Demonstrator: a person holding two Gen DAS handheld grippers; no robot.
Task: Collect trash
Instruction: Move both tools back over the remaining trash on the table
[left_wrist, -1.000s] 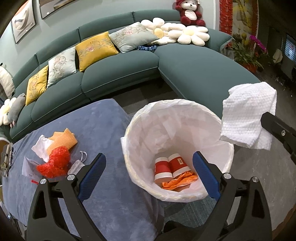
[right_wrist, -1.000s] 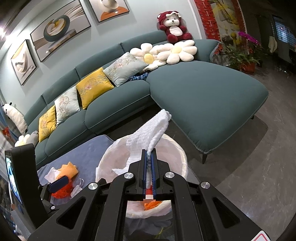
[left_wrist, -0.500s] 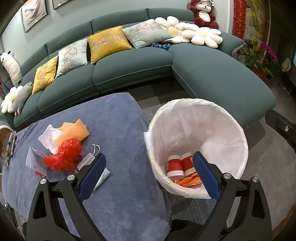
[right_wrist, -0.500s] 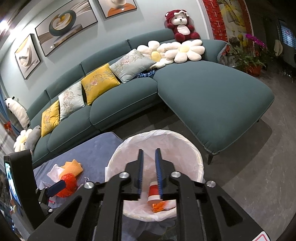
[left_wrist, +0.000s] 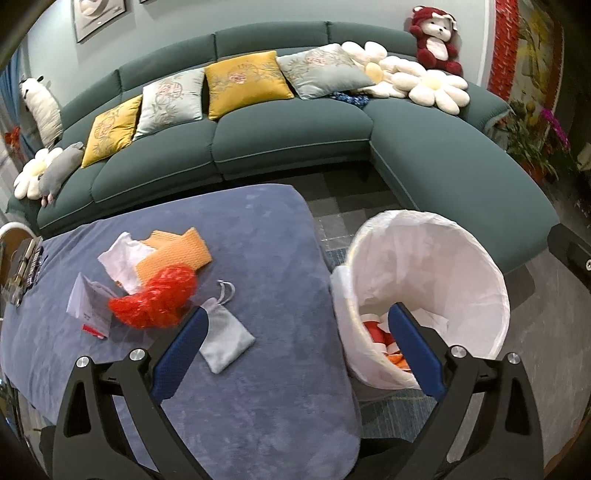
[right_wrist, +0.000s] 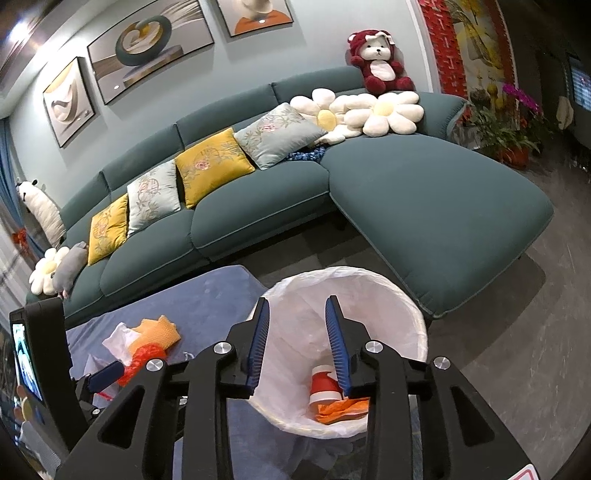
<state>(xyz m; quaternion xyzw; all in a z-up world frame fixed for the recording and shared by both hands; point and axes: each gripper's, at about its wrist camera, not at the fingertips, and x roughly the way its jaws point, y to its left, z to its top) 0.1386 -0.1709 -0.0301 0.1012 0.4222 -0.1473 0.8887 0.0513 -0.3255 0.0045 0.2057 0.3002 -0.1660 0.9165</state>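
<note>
Right gripper (right_wrist: 297, 328) opening, empty; bin (right_wrist: 413, 325) contents partly hidden behind it.

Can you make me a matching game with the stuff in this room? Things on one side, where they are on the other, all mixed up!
Things:
1. teddy bear
2. red cups
3. grey pouch
4. yellow pillow

Places:
A. on the blue table
B. inside the white bin
C. leaning on the sofa's backrest
D. on top of the sofa's back

Pairs: 1-D, 2-B, 3-A, 4-C

No text, label or number is legible — anywhere in view.
</note>
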